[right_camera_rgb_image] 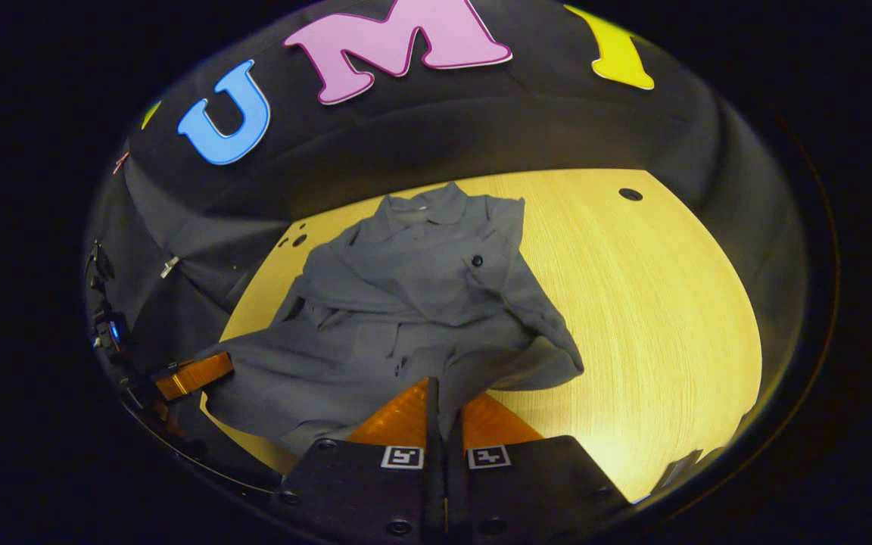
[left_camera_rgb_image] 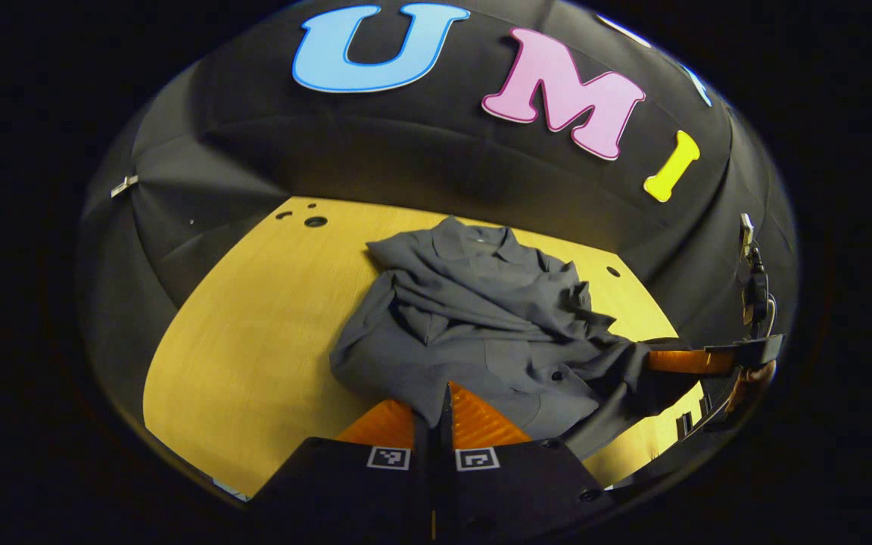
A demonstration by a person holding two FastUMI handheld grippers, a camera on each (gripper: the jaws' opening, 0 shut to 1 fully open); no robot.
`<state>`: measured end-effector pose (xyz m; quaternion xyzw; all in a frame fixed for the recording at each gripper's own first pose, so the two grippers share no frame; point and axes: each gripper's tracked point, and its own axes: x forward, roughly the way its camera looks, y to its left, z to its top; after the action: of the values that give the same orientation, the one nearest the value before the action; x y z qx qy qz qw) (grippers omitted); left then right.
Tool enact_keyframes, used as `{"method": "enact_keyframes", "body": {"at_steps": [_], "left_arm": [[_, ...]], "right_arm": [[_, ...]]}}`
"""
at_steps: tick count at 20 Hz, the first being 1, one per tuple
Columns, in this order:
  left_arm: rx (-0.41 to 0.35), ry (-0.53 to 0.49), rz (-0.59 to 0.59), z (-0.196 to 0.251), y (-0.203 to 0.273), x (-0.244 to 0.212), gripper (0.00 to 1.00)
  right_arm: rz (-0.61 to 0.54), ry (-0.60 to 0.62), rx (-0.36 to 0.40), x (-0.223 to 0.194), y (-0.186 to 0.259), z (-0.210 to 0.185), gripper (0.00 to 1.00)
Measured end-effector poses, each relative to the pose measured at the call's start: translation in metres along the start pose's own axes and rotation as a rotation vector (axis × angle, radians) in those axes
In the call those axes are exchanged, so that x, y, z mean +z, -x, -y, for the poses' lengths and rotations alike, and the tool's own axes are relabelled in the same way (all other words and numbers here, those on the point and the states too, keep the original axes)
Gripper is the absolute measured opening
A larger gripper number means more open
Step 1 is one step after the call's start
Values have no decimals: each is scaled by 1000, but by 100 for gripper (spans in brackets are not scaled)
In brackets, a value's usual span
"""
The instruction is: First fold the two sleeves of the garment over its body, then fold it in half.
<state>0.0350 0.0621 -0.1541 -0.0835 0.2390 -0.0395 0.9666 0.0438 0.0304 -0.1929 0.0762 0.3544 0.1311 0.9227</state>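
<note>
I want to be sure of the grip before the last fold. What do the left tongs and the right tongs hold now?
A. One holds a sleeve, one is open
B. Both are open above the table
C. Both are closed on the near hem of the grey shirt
C: in each gripper view, the left tongs and right tongs are pinched shut on the near edge of the grey buttoned fabric shirt, lying on the yellow wooden table.
</note>
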Motion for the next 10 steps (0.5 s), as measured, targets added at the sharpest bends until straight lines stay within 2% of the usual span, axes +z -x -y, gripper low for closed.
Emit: {"method": "enact_keyframes", "body": {"at_steps": [5, 10], "left_arm": [[-28, 13, 73, 6, -19, 55, 7], [-43, 20, 115, 7, -51, 105, 7]], "right_arm": [[85, 13, 5, 52, -11, -4, 7], [116, 58, 8, 88, -32, -3, 7]]}}
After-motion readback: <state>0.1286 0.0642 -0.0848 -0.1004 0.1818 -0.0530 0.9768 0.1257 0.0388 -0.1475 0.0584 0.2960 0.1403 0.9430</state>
